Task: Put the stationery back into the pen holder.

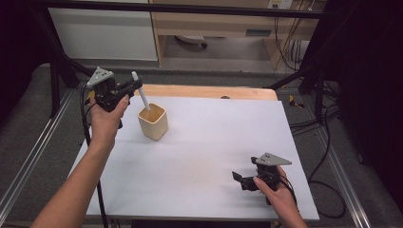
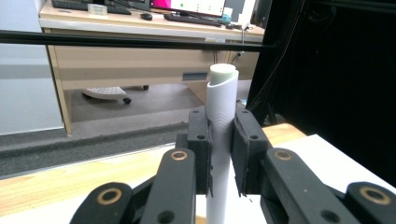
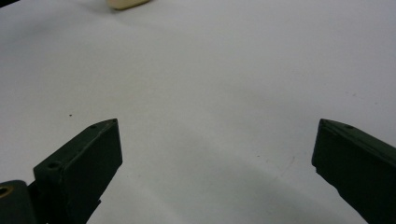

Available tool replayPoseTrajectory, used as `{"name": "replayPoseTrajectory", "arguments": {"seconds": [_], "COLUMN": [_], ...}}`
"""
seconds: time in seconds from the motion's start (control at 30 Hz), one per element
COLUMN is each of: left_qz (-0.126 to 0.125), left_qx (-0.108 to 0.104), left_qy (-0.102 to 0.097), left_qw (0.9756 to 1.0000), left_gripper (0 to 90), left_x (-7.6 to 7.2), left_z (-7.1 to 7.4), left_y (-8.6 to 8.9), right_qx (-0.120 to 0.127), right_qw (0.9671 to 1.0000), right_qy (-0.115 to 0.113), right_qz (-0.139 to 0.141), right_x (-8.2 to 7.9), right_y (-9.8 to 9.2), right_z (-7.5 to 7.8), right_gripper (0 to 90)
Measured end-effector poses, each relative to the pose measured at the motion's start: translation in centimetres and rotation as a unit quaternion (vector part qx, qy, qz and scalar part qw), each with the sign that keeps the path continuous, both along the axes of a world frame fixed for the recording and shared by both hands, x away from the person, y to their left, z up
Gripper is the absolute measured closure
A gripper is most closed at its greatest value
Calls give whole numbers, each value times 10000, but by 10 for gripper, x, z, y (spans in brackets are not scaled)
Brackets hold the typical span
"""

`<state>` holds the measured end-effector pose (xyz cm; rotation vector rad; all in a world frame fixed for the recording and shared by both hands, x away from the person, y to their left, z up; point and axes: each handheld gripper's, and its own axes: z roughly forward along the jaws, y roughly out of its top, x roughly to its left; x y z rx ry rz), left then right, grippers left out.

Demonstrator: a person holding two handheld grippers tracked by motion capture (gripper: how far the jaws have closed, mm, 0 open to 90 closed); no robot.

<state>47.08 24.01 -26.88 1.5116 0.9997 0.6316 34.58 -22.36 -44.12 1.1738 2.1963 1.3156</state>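
Left gripper view: left tongs [image 2: 219, 154] clamp white tube [image 2: 220, 121] upright betw. pads; right tongs [image 3: 215, 154] wide open, empty.

A white surface [image 1: 204, 156] covers a wooden top. At twelve o'clock beyond it stands a wooden desk [image 1: 214, 21]; black cables [image 1: 328, 142] trail at three o'clock.
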Motion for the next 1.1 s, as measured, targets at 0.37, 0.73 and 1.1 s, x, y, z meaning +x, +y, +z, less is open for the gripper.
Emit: {"name": "replayPoseTrajectory", "arguments": {"seconds": [0.37, 0.73, 1.1], "left_qz": [50, 88, 108], "left_qx": [40, 182, 318], "left_qy": [129, 248, 364], "left_qw": [9999, 9995, 9988], "left_gripper": [792, 791, 791], "left_x": [4, 10, 18], "left_z": [-12, -26, -41], "left_y": [3, -3, -12], "right_qx": [17, 22, 18], "right_qw": [10000, 10000, 10000], "right_qy": [3, 1, -3], "right_qz": [-7, 5, 13], "right_x": [0, 0, 0], "right_y": [0, 1, 1], "right_z": [0, 0, 0], "right_gripper": [24, 24, 24]}}
